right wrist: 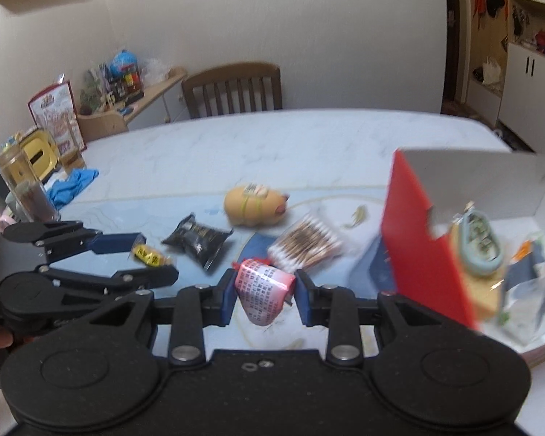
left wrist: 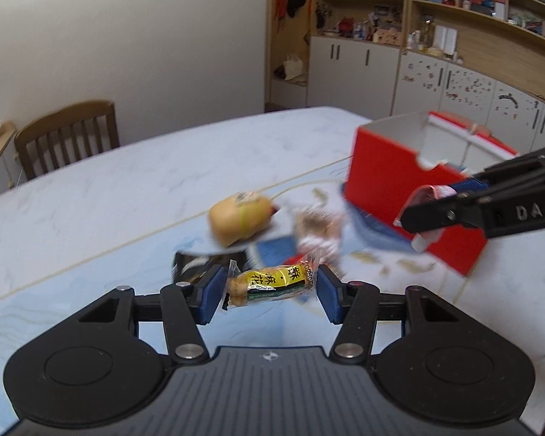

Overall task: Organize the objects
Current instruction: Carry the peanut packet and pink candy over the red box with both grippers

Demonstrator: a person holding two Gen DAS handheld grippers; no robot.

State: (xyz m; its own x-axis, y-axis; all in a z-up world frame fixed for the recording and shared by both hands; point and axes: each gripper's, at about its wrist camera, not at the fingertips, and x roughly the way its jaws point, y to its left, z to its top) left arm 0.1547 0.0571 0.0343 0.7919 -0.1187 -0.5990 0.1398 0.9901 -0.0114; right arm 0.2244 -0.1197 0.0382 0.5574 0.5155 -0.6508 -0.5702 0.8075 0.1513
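Roughly halfway, I'd say: the red box (right wrist: 418,239) on the right already had several packets inside. Left gripper (left wrist: 270,290) fingers were clamped on the yellow snack (left wrist: 272,283) and right gripper (right wrist: 265,296) fingers on the pink packet (right wrist: 263,287), both above the worktop (right wrist: 272,145). The pig toy (right wrist: 252,205), black packet (right wrist: 198,241) and cotton swabs (right wrist: 305,247) were still lying out.

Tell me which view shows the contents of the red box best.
The right wrist view: it looks into the open red box, where several packets, including a pale blue one, lie on the white floor. The left wrist view shows the red box mostly from outside, its interior partly hidden by the right hand-held gripper holding a pink packet.
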